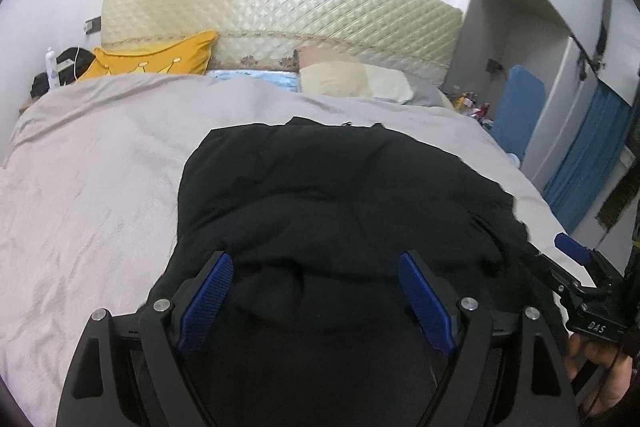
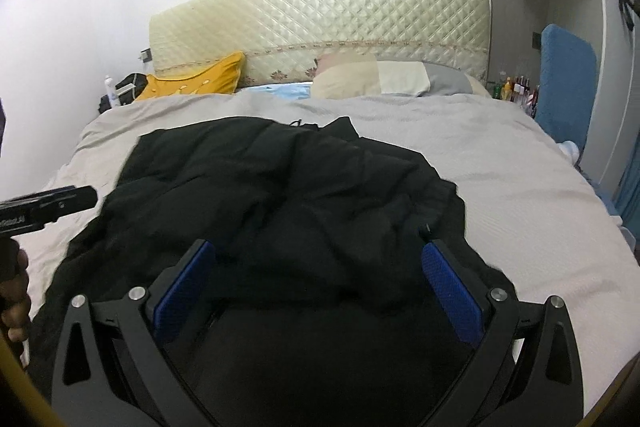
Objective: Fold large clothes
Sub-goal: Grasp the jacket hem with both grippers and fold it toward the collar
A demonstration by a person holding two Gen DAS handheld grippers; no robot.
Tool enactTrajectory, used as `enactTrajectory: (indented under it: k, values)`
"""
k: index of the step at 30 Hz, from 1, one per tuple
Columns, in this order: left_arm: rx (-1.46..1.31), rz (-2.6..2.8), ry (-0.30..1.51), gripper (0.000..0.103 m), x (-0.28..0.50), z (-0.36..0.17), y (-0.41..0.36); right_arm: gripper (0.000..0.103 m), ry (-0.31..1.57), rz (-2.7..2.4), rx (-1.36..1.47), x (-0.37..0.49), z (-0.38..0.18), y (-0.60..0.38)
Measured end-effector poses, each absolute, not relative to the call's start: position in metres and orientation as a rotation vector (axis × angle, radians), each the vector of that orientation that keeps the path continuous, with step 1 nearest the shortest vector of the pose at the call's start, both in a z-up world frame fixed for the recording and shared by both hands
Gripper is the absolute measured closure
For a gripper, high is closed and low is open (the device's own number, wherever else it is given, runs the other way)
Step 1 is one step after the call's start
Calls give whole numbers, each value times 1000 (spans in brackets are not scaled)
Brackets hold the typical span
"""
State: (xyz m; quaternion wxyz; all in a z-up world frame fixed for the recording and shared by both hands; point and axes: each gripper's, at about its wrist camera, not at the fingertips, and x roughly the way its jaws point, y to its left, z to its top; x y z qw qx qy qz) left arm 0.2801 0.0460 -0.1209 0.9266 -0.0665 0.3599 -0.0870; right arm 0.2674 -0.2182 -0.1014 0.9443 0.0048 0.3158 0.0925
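A large black padded garment (image 1: 340,195) lies bunched on the grey bed cover (image 1: 92,179); it also shows in the right wrist view (image 2: 280,195). My left gripper (image 1: 316,263) is open, its blue pads wide apart just above the garment's near part, holding nothing. My right gripper (image 2: 320,255) is open too, over the garment's near edge and empty. The right gripper also shows at the right edge of the left wrist view (image 1: 576,259). The left gripper's body shows at the left edge of the right wrist view (image 2: 48,207).
A quilted cream headboard (image 1: 280,7) stands at the far end. A yellow pillow (image 1: 156,57) and beige pillows (image 1: 352,75) lie by it. A bedside spot with bottles (image 2: 516,87) and a blue panel (image 2: 564,83) are at the right. Grey cover (image 2: 520,187) lies bare around the garment.
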Motion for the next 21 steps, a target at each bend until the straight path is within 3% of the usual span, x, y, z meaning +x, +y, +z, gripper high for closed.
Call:
enactTrajectory:
  k: [10, 21]
  values:
    - [-168, -236, 717, 18, 192, -106, 58, 0, 594, 196, -21, 149, -81, -218]
    - [-220, -224, 762, 18, 164, -126, 72, 0, 669, 157, -22, 106, -84, -246]
